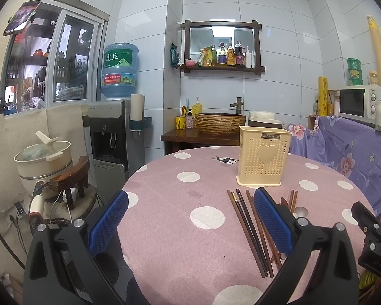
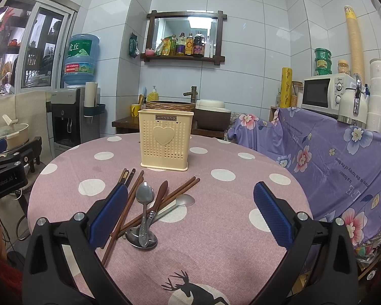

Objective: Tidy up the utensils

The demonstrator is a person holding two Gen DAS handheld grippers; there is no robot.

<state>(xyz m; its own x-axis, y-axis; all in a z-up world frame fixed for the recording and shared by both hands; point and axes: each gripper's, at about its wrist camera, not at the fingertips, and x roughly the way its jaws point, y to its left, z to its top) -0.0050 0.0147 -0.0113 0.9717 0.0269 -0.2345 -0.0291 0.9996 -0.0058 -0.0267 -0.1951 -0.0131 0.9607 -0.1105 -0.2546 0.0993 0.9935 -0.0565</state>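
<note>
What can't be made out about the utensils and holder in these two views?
- Holder interior: both views sit below its rim, so its contents are unseen.
- Spoons, left wrist view: mostly behind the left gripper's finger.
- Chopsticks, right wrist view: partly covered by the right gripper's finger.

Both views are evenly and fairly brightly lit; the light seems to come from overhead, since a ceiling panel shows as a white patch in the mirror (image 1: 222, 47) at about 12 o'clock; the white wall tiles (image 2: 254, 25) carry soft sheen without harsh glare; shadows on the tablecloth (image 2: 216, 228) are faint and short; fisheye distortion bends straight lines strongly toward the rim, and black vignette fills the corners; the centre is sharp, while the window (image 1: 48, 63) at 10 o'clock looks slightly soft.
</note>
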